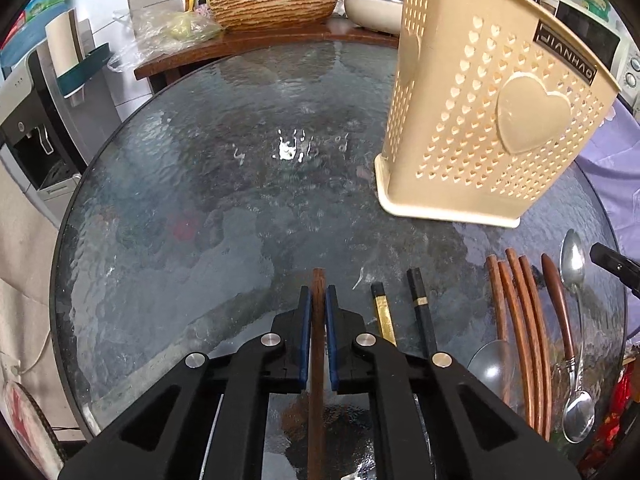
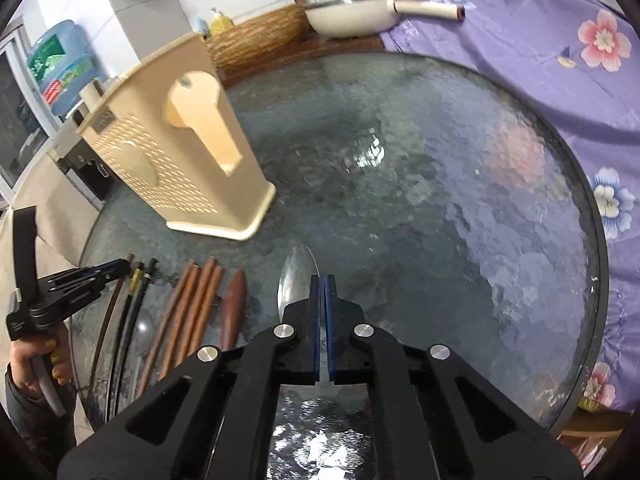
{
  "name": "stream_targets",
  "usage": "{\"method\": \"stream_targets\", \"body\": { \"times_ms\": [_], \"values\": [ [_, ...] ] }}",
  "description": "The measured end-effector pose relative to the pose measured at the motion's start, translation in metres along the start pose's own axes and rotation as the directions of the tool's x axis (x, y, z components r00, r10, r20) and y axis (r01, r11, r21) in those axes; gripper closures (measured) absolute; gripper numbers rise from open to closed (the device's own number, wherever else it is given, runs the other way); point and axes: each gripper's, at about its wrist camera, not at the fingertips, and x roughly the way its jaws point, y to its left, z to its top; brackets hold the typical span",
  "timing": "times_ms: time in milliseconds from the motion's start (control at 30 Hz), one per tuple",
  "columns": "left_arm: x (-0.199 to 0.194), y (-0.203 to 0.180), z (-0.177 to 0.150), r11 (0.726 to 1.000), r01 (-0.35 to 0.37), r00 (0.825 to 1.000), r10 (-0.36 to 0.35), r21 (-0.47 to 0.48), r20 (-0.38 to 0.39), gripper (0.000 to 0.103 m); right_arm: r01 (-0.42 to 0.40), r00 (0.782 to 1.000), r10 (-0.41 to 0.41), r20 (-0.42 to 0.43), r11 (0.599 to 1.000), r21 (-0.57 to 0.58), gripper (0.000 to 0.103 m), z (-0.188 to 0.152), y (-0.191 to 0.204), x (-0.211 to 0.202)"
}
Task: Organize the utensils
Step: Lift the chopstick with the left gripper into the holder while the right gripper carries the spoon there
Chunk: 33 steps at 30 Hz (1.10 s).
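Note:
My left gripper (image 1: 318,296) is shut on a brown wooden chopstick (image 1: 318,360) low over the glass table (image 1: 200,208). My right gripper (image 2: 324,284) is shut on a metal spoon (image 2: 298,280), whose bowl sticks out past the fingertips. A beige perforated utensil holder (image 1: 492,120) stands at the right in the left wrist view and at the left in the right wrist view (image 2: 172,160). Black chopsticks (image 1: 422,312), several brown chopsticks (image 1: 524,320) and a wood-handled spoon (image 1: 560,312) lie beside each other on the table. The left gripper also shows in the right wrist view (image 2: 116,270).
A wicker basin (image 1: 274,4), a white pan (image 1: 372,8) and a plastic bag (image 1: 168,28) sit on the wooden counter behind the table. A purple floral cloth (image 2: 560,60) lies at the right. A water dispenser (image 1: 36,120) stands at the left.

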Motion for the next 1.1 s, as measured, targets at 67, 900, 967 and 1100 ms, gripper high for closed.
{"method": "stream_targets", "body": {
  "times_ms": [67, 900, 967, 1100],
  "values": [
    [-0.004, 0.001, 0.002, 1.000, 0.009, 1.000, -0.009, -0.005, 0.012, 0.096, -0.002, 1.000, 0.003, 0.029, 1.000, -0.017, 0.102, 0.003, 0.004, -0.006],
    [-0.039, 0.008, 0.021, 0.996, 0.089, 0.990, -0.087, -0.013, 0.112, 0.096, -0.055, 0.994, 0.050, -0.097, 0.997, -0.051, 0.070, 0.006, -0.002, 0.034],
    [-0.042, 0.008, 0.023, 0.996, 0.092, 0.989, -0.090, -0.008, 0.117, 0.096, -0.076, 0.993, 0.070, -0.097, 0.995, -0.064, 0.077, 0.007, -0.003, 0.036],
    [-0.044, 0.008, 0.027, 0.994, 0.110, 0.987, -0.108, -0.009, 0.117, 0.096, -0.127, 0.986, 0.120, -0.113, 0.990, -0.062, 0.092, 0.008, -0.004, 0.040]
  ]
}}
